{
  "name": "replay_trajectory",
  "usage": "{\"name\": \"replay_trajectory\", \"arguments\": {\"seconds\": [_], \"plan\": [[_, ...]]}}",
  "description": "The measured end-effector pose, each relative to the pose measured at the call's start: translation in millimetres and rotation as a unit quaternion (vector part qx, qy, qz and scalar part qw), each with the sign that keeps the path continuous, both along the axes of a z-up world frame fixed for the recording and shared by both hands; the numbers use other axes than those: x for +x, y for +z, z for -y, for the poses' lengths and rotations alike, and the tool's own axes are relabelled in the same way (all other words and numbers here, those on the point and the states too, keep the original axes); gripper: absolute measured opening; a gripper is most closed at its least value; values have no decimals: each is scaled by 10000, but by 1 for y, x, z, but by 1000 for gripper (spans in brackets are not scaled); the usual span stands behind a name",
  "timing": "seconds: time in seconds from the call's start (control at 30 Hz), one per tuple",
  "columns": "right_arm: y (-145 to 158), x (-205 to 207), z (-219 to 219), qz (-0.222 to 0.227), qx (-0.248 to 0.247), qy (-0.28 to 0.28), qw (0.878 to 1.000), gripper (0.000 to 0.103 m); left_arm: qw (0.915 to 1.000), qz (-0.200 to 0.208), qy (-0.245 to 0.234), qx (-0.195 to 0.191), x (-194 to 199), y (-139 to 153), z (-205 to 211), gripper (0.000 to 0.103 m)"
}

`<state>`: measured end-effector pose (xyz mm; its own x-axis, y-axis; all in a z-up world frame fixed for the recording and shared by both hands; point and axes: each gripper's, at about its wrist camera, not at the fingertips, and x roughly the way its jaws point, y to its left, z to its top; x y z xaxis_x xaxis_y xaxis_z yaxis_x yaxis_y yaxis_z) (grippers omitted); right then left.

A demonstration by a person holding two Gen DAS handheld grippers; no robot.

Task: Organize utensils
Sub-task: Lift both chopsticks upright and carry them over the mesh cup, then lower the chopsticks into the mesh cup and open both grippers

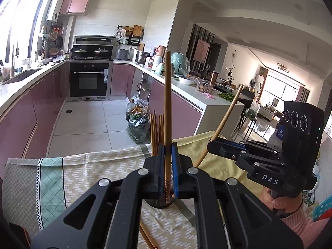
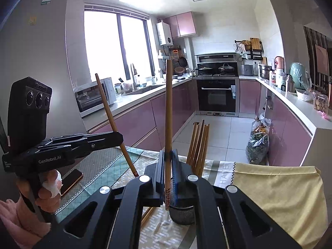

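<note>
1. Left wrist view: my left gripper [image 1: 168, 151] has its jaws clenched on one wooden chopstick [image 1: 167, 103], upright, patterned tip low, above the dark mesh holder [image 1: 158, 204] on the cloth-covered worktop [image 1: 83, 178]. More chopsticks [image 1: 155, 132] stand in the holder.
2. Right wrist view: my right gripper [image 2: 168, 157] jaws grip a second chopstick [image 2: 169, 114] near its patterned end.
3. Judgement: light, stiff, smooth sticks; a low grip lets them pivot, so hold firmly.
</note>
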<state>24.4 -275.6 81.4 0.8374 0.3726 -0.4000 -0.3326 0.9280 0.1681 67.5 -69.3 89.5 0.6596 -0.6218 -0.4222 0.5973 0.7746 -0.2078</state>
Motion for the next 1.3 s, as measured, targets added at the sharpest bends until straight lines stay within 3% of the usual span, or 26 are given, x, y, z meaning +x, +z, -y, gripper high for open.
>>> {"name": "replay_trajectory", "arguments": {"seconds": [0.4, 1.3], "plan": [[6, 14, 1, 112, -74, -49, 9999, 6, 9996, 187, 99, 177, 11, -1, 18, 7], [-32, 41, 0, -458, -80, -147, 9988, 6, 9968, -280, 137, 731, 51, -44, 39, 7]]}}
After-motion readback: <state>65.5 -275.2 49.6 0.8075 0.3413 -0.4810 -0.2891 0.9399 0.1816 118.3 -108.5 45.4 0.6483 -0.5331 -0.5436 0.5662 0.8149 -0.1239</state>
